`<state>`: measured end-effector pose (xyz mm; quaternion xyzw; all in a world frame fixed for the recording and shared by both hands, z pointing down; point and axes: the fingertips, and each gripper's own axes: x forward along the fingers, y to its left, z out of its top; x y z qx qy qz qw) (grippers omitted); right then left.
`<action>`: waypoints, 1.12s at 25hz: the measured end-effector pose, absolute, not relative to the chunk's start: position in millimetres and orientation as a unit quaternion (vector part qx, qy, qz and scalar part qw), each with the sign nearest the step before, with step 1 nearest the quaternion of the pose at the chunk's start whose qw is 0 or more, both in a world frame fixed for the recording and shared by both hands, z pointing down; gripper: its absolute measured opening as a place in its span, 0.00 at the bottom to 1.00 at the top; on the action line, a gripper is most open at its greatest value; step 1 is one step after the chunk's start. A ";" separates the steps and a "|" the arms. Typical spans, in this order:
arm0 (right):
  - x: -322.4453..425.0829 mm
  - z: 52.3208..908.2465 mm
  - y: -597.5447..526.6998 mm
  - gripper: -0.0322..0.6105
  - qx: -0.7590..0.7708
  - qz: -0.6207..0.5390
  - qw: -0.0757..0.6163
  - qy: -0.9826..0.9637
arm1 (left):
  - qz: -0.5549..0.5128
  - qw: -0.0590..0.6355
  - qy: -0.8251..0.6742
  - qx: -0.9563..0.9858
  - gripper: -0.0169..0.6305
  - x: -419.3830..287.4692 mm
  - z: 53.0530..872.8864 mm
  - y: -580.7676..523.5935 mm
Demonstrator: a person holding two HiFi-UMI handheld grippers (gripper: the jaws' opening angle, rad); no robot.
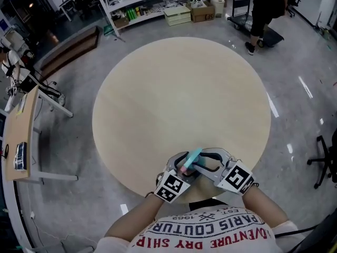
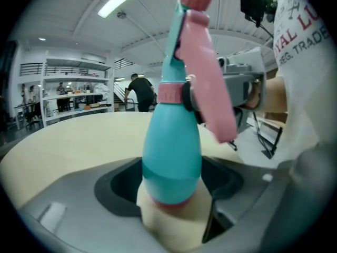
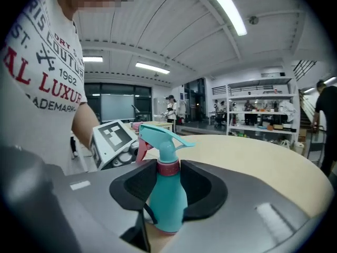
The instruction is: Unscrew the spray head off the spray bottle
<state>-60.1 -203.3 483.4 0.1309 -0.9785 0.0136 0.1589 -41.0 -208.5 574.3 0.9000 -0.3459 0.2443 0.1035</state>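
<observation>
Left gripper [image 2: 171,167] is clamped on the teal lower body of the spray bottle [image 2: 169,141] and holds it over the near edge of the round table [image 1: 179,88]. Right gripper [image 3: 167,168] is closed on the pink collar [image 2: 169,94] just beneath the spray head [image 3: 158,133], a pad pressing on either side. The pink trigger [image 2: 210,83] faces the right gripper's side.

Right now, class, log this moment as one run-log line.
left gripper: shut on teal plastic spray bottle | right gripper: shut on pink screw collar | spray head: attached | bottle: over round beige table
</observation>
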 end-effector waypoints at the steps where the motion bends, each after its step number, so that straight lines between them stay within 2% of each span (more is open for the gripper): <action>1: -59.6 483.3 -201.6 0.27 0.103 0.011 0.166 -0.981 | 0.254 0.095 -0.318 0.909 0.56 -40.9 575.0 -206.4; 7: -58.7 481.9 -188.3 0.25 -0.077 0.013 0.198 -0.977 | 0.326 0.044 -0.109 0.938 0.56 -38.9 573.7 -189.7; 10: -61.1 480.8 -191.6 0.25 -0.088 0.026 0.196 -0.976 | 0.331 0.048 -0.091 0.938 0.56 -41.7 573.4 -191.2; 13: -54.0 479.5 -200.2 0.26 -0.033 0.039 0.178 -0.983 | 0.313 0.063 -0.145 0.936 0.56 -40.8 574.9 -199.8; 20: -24.1 453.4 -197.2 0.45 0.082 0.091 0.095 -0.988 | 0.260 0.129 -0.319 0.902 0.56 -36.9 573.1 -216.4; 26: -39.4 452.3 -199.1 0.45 0.197 0.045 0.103 -0.974 | 0.257 0.153 -0.423 0.855 0.56 -38.6 573.6 -221.6; 28: -42.2 458.2 -203.4 0.42 0.221 0.041 0.104 -0.969 | 0.259 0.150 -0.440 0.847 0.56 -36.6 575.2 -223.1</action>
